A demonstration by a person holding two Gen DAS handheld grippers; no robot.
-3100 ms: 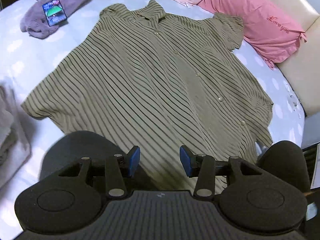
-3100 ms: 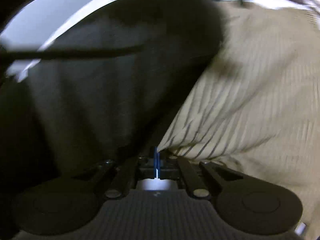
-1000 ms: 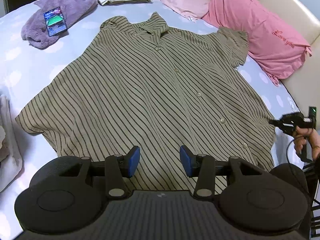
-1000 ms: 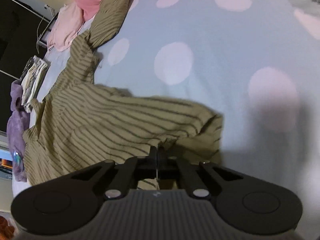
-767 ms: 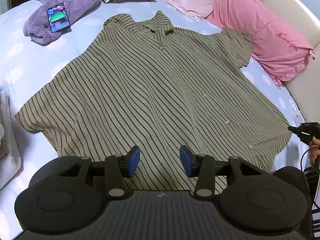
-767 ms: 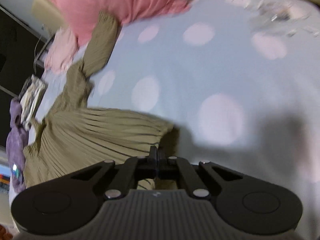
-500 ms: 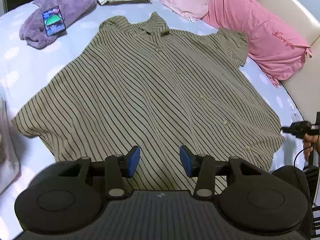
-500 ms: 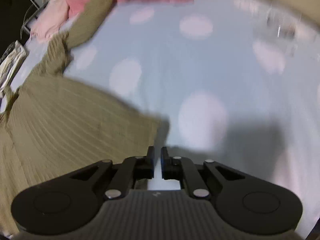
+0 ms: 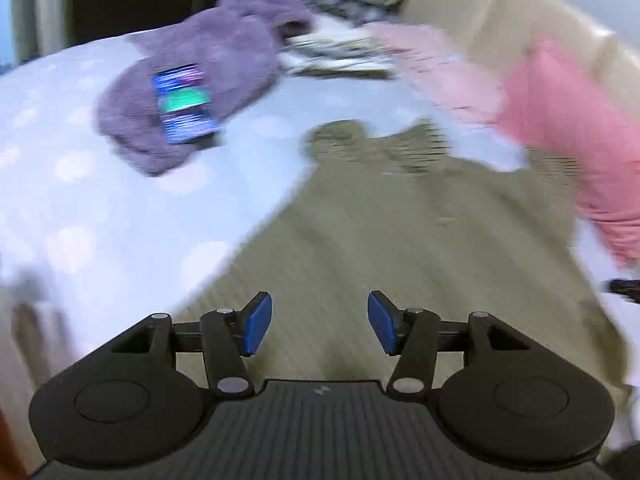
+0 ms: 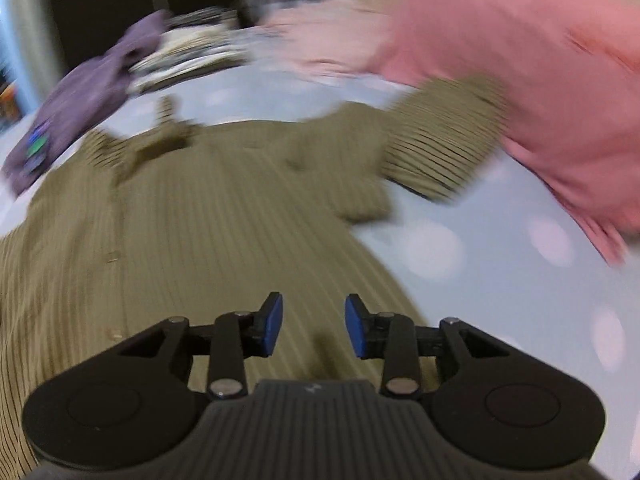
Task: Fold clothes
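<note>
An olive striped short-sleeved shirt (image 9: pixel 400 248) lies spread flat on the bed, collar toward the far side. It fills the left and middle of the right wrist view (image 10: pixel 180 240), its right sleeve (image 10: pixel 440 148) lying toward the pink pillow. My left gripper (image 9: pixel 319 326) is open and empty, above the shirt near its left edge. My right gripper (image 10: pixel 314 325) is open and empty, above the shirt near its right edge. Both views are blurred by motion.
The bed sheet (image 9: pixel 100 200) is pale blue with pale dots. A purple fleece garment (image 9: pixel 208 80) with a lit phone (image 9: pixel 184 102) on it lies far left. A pink pillow (image 10: pixel 540 72), a pale pink garment (image 9: pixel 436 68) and folded clothes (image 9: pixel 340 54) lie at the back.
My right gripper has let go of the shirt's hem corner, opened, and swung over the shirt. My left gripper has moved lower and toward the shirt's left side, still open.
</note>
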